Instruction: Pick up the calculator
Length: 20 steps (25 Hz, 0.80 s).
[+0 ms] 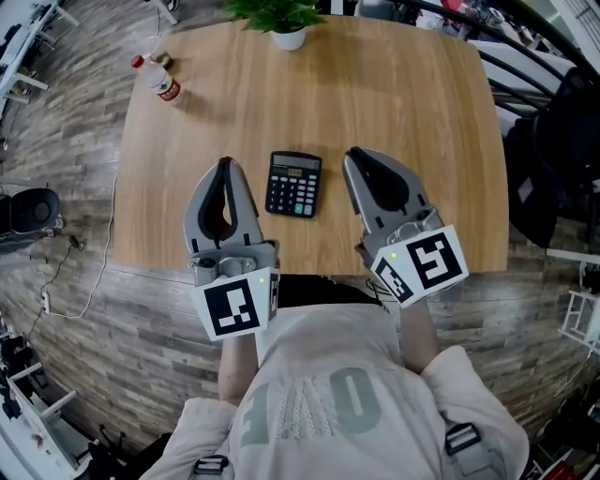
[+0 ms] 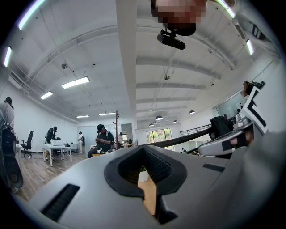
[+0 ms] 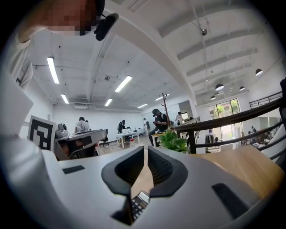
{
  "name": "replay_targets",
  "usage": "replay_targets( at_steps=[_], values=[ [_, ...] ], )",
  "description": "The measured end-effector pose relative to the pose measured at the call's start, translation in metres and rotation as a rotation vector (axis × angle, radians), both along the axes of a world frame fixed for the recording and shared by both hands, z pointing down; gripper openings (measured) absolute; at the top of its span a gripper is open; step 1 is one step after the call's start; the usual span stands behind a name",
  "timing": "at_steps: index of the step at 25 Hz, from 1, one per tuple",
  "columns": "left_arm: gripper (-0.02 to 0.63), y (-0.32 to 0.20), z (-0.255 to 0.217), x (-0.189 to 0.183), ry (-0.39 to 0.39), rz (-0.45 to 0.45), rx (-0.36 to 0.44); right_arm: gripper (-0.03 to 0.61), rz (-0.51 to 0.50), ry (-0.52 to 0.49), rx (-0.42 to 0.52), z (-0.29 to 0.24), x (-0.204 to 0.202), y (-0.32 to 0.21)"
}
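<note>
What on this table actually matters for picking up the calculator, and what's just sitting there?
For the job:
- calculator, between the two grippers
- left gripper, shut, empty
- right gripper, shut, empty

Just lying about:
- potted plant at the far edge
- bottle with a red cap, far left corner

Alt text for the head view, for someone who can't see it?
A black calculator lies untouched on a wooden table between the left gripper and right gripper, both shut. A potted plant and a bottle sit farther back.
</note>
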<state>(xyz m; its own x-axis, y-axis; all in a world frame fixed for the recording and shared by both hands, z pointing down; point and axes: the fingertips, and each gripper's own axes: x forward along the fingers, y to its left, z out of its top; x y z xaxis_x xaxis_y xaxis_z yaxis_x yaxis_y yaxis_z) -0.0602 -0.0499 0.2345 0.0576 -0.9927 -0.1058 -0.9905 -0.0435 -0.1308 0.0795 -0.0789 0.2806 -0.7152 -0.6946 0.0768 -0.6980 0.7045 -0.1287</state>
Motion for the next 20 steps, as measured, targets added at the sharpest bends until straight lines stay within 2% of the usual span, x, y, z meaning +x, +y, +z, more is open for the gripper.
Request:
replay_targets(
  at_steps=[5,12,20],
  values=[
    [0.009,-0.008,0.002,-0.004,0.010,0.016,-0.011,0.023,-0.022,0.034,0.003,-0.001,-0.014,-0.002],
    [0.009,-0.035,-0.004,-0.007,-0.001,0.053,-0.008,0.025,0.007,0.060,0.012,-0.007,-0.014,-0.025],
    [0.009,-0.056,-0.004,-0.019,0.008,0.063,-0.003,0.025,-0.030,0.108,0.040,-0.009,-0.026,-0.053]
  ],
)
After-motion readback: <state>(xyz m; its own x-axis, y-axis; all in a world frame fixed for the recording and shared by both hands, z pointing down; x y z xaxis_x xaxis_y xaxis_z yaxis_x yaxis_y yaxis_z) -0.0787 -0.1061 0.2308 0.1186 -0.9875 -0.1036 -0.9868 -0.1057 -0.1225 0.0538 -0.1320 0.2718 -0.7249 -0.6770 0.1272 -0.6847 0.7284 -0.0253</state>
